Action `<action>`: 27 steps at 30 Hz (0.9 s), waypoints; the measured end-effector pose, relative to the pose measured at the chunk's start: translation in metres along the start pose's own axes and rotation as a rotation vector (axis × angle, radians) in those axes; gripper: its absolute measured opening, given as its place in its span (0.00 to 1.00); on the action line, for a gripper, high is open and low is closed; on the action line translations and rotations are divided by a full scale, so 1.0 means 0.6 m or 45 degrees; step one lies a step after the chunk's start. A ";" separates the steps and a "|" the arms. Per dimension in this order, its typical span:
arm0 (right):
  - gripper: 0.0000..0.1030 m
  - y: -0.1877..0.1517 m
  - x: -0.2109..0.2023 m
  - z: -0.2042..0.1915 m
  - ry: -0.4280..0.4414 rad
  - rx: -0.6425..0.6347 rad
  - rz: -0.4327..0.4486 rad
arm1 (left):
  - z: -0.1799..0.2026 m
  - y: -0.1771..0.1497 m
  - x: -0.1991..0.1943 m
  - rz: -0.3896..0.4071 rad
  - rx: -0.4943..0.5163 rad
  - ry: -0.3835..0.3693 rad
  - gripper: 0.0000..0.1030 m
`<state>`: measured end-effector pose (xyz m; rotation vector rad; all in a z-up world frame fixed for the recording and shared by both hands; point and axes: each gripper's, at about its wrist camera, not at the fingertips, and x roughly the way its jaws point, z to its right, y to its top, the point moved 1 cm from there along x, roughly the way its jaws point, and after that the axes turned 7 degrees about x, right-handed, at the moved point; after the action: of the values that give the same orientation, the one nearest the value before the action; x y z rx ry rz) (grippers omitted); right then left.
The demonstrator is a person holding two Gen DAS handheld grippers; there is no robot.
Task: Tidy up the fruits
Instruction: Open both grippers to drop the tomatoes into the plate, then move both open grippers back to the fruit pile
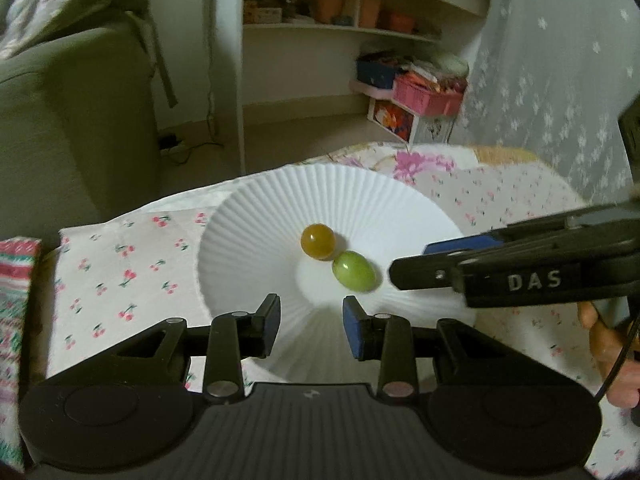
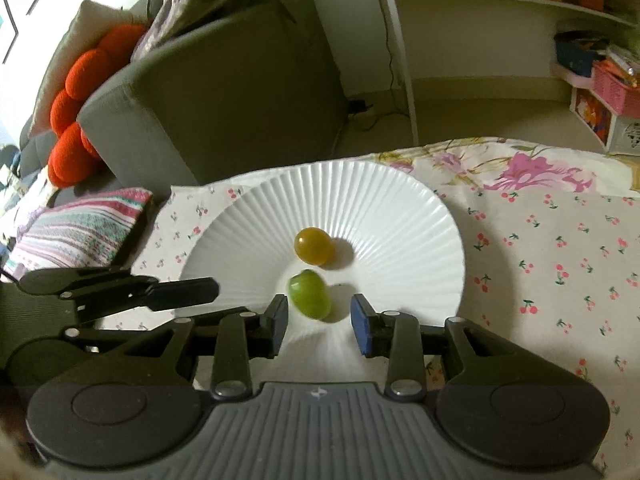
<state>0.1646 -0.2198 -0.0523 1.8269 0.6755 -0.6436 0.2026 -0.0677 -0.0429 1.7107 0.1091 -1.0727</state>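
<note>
Two fruits plated – amber grape [image 2: 313, 245] at 12 o'clock of green grape [image 2: 310, 295] | right gripper [image 2: 319, 318] narrowly parted, empty, release judged done | left gripper [image 1: 311, 322] likewise empty – withdrawal next.

White ribbed plate [image 2: 400, 216] with two little fruits – an amber-orange ball [image 2: 313, 245] and a shiny green grape [image 2: 310, 295]. The cloth [image 2: 560, 248] underneath is white with tiny red cherries – black tongs, blue pads [image 2: 280, 322].

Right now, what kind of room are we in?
It looks like a living room in someone's home. There is a grey sofa with a red cushion, white shelves full of household things, and a white plate on a cherry-print cloth.
</note>
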 end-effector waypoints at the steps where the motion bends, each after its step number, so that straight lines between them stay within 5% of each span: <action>1: 0.35 -0.001 -0.007 -0.001 0.002 0.007 0.009 | -0.002 -0.001 -0.007 0.004 -0.011 0.004 0.34; 27: 0.50 -0.086 -0.117 -0.037 -0.045 -0.015 0.060 | 0.009 -0.090 -0.132 -0.044 -0.189 0.026 0.40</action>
<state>0.0819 -0.1937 -0.0287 1.8115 0.6100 -0.6381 0.1231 -0.0159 -0.0272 1.5912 0.2266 -1.0470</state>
